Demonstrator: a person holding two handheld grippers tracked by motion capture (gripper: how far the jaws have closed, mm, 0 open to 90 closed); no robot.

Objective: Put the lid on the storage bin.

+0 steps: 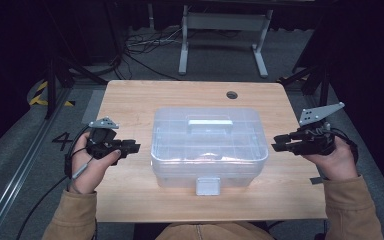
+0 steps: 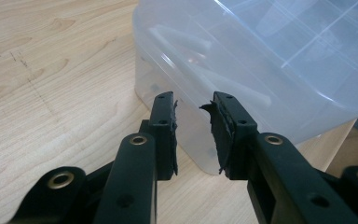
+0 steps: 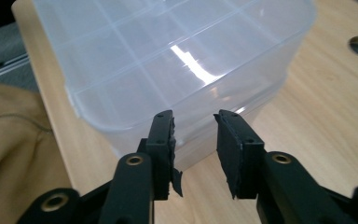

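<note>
Clear plastic box [image 1: 209, 146] sits mid-tabletop [image 1: 130, 100], lid on. Left gripper [image 1: 131, 147] and right gripper [image 1: 279, 142] flank its ends, jaws parted, grasping nothing, each aimed at a side, likely lining up a two-handed lift.

Dim dark surroundings, brightly lit table [image 1: 130, 100], glare on clear box [image 3: 191, 60], slightly soft focus

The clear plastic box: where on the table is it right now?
In the high view the clear plastic box sits mid-table toward the near edge, lid on, between the left gripper and right gripper, touching neither.
</note>
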